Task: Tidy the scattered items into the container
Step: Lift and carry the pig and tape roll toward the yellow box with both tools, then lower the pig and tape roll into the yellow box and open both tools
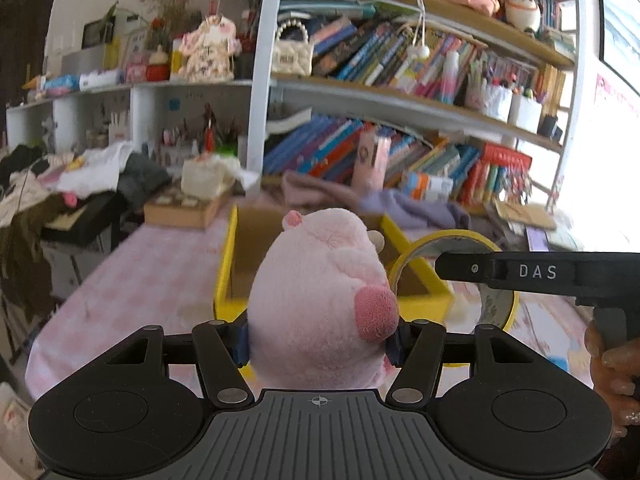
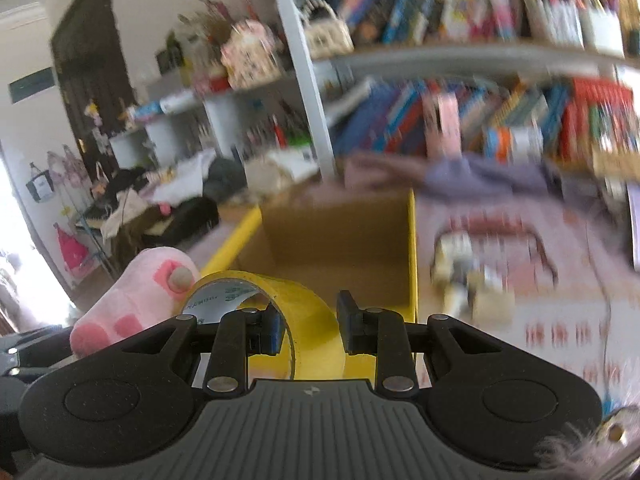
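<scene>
Left wrist view: the left claw [image 1: 320, 340] squeezes a pink plush pig [image 1: 320, 300]; the yellow-rimmed cardboard box [image 1: 228, 264] sits just beyond it.

Right wrist view: the right claw [image 2: 308, 330] pinches a yellow tape roll [image 2: 312, 320], the box [image 2: 412, 248] open ahead.

One plush pig [image 1: 324, 296], one tape roll [image 2: 288, 312], one box [image 1: 304, 240].

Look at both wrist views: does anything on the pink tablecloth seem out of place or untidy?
Yes. A blurred cluster of small items lies scattered on the tablecloth, right of the yellow box rather than inside it.
</scene>
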A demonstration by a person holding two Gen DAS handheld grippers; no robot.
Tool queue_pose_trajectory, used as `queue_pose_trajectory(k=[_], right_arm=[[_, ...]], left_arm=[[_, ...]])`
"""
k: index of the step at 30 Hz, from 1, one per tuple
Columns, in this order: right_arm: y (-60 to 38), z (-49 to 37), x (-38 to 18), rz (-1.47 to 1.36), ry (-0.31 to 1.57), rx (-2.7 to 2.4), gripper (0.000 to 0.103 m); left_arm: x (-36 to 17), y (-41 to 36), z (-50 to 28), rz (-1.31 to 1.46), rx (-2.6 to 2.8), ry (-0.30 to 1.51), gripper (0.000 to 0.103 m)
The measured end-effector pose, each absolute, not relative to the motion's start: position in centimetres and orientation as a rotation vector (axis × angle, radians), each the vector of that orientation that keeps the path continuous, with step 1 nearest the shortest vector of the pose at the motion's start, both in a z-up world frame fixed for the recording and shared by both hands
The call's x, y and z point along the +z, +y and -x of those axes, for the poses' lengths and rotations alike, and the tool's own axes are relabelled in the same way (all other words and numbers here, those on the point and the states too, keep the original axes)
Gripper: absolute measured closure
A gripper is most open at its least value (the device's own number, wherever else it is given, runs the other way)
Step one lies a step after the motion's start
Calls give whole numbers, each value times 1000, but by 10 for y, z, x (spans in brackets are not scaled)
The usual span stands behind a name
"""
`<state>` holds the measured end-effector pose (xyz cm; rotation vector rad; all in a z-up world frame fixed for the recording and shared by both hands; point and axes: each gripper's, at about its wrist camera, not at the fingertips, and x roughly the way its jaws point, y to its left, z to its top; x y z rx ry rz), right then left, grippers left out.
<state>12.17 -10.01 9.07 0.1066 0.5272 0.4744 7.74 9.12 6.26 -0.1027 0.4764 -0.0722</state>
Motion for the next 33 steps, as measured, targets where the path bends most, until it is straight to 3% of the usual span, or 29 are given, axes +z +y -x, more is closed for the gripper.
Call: queue_pose_trajectory(k=[8, 18, 28, 33], right_arm=[[-93, -200, 98, -72, 518, 483, 79], [-52, -319, 42, 202, 773, 584, 80], [-24, -360, 8, 513, 774, 622, 79], [-17, -357, 3, 552, 751, 605, 75]], left_arm=[[67, 84, -147, 28, -71, 519, 44], [31, 84, -262, -151, -116, 799, 43], [-15, 75, -316, -428, -164, 1007, 41], [-16, 77, -317, -506, -186, 991, 40]])
